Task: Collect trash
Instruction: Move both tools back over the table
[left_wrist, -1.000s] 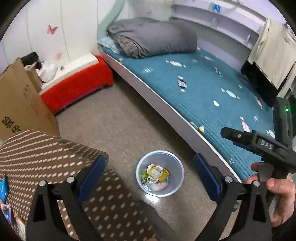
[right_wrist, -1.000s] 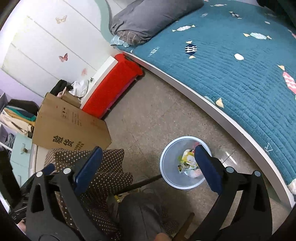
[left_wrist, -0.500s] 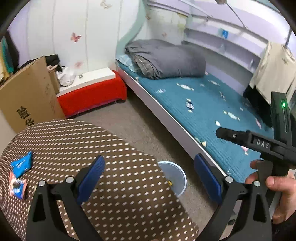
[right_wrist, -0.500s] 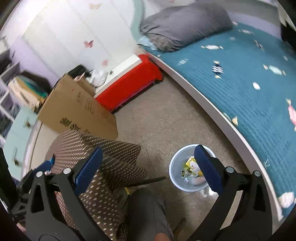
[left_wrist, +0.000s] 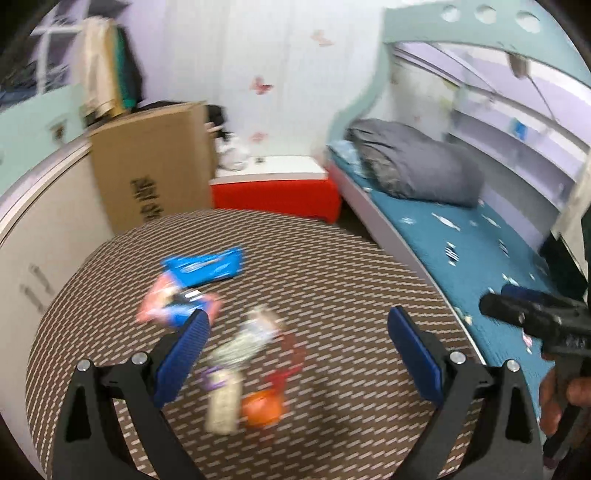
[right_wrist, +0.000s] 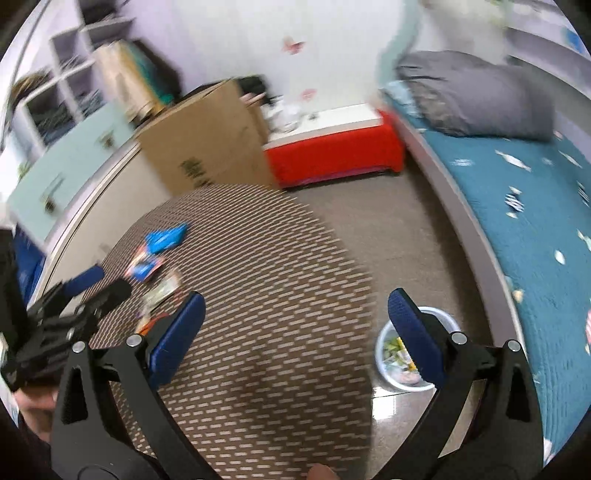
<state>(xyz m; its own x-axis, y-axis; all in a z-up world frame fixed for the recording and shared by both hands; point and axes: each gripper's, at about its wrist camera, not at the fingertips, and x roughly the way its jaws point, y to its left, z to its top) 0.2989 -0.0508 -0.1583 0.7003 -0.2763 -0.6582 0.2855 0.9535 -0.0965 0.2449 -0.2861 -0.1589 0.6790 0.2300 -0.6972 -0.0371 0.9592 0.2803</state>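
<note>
Several pieces of trash lie on a round brown patterned table (left_wrist: 332, 266): a blue wrapper (left_wrist: 205, 266), a red-and-blue packet (left_wrist: 173, 308), a crumpled pale wrapper (left_wrist: 243, 341), a beige stick-shaped pack (left_wrist: 221, 400) and an orange-red piece (left_wrist: 264, 406). My left gripper (left_wrist: 297, 341) hangs open just above the crumpled wrapper and holds nothing. My right gripper (right_wrist: 295, 317) is open and empty over the table's right part (right_wrist: 266, 295). A pale round bin (right_wrist: 391, 354) with wrappers inside stands on the floor beside the table, partly hidden by my right finger.
A bed with a teal cover (left_wrist: 461, 243) and a grey duvet (left_wrist: 417, 166) runs along the right. A red bench (left_wrist: 277, 192) and a cardboard box (left_wrist: 151, 166) stand behind the table. A hand (left_wrist: 557, 398) holds the other gripper at the right edge.
Both grippers swung up and left, away from the bin on the floor and over the table. The trash on the table now lies between my left fingers. Both stayed open.
</note>
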